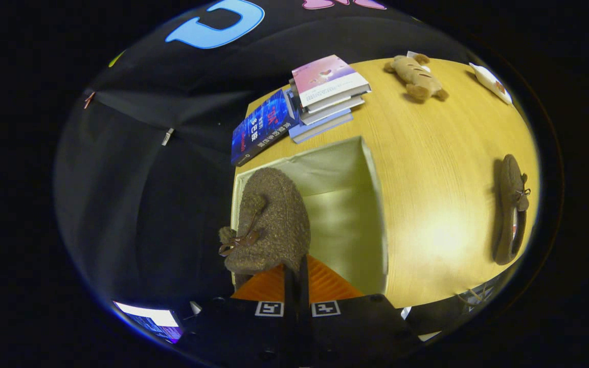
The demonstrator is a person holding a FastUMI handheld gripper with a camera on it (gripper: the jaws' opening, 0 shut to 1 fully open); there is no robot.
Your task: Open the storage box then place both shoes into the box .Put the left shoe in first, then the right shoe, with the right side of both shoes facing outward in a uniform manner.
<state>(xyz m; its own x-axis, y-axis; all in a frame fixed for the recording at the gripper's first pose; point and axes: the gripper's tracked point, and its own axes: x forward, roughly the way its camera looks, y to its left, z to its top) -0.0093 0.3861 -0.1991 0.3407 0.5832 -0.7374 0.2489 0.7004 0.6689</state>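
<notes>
At the lower centre of the frame, the gripper [297,276] has its fingers pinched on the rim of a brown fuzzy shoe [269,225], holding it over the open storage box [371,204] on the wooden desk [437,168]. A second shoe [510,209] lies at the right. Books [320,97] and a plush toy [417,76] sit at the top.

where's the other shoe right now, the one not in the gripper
In the gripper view, the second shoe lies on its side on the wooden table, apart from the open storage box, well off to the fingers' right.
</notes>
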